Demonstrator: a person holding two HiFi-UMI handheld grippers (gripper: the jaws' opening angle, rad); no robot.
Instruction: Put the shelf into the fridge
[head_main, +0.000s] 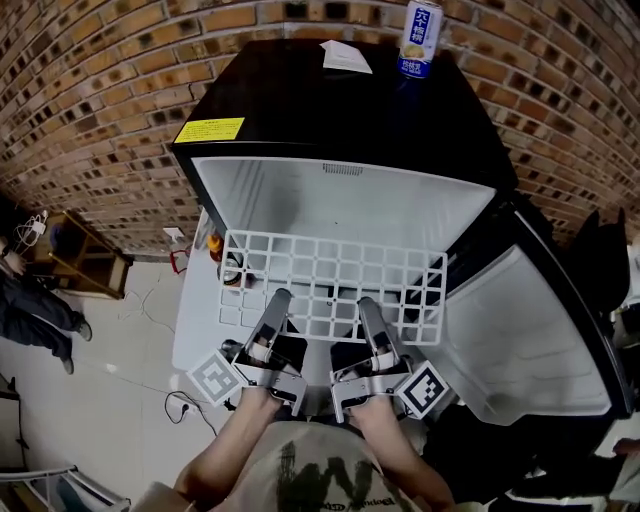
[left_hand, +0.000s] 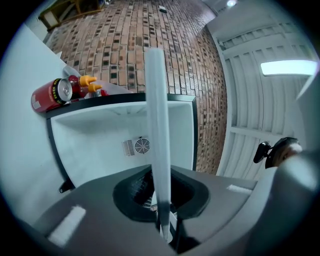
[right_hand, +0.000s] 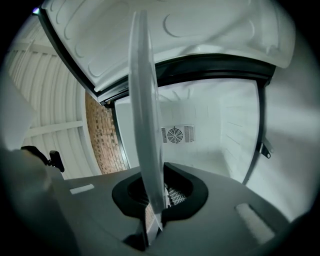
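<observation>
A white wire-grid shelf (head_main: 330, 280) is held level in front of the open black fridge (head_main: 340, 130), its far edge at the mouth of the white inside (head_main: 340, 205). My left gripper (head_main: 280, 298) is shut on the shelf's near edge at the left. My right gripper (head_main: 366, 305) is shut on the same edge at the right. In the left gripper view the shelf (left_hand: 159, 130) shows edge-on between the jaws, and in the right gripper view the shelf (right_hand: 145, 125) does too. Both views look into the fridge at a round fan vent (left_hand: 141, 146) (right_hand: 175, 134) on its back wall.
The fridge door (head_main: 520, 330) hangs open at the right. A can (head_main: 420, 38) and a white paper (head_main: 345, 56) lie on the fridge top. A red can (left_hand: 52, 94) and bottles (head_main: 215, 245) are at the fridge's left. A brick wall (head_main: 90, 110) stands behind.
</observation>
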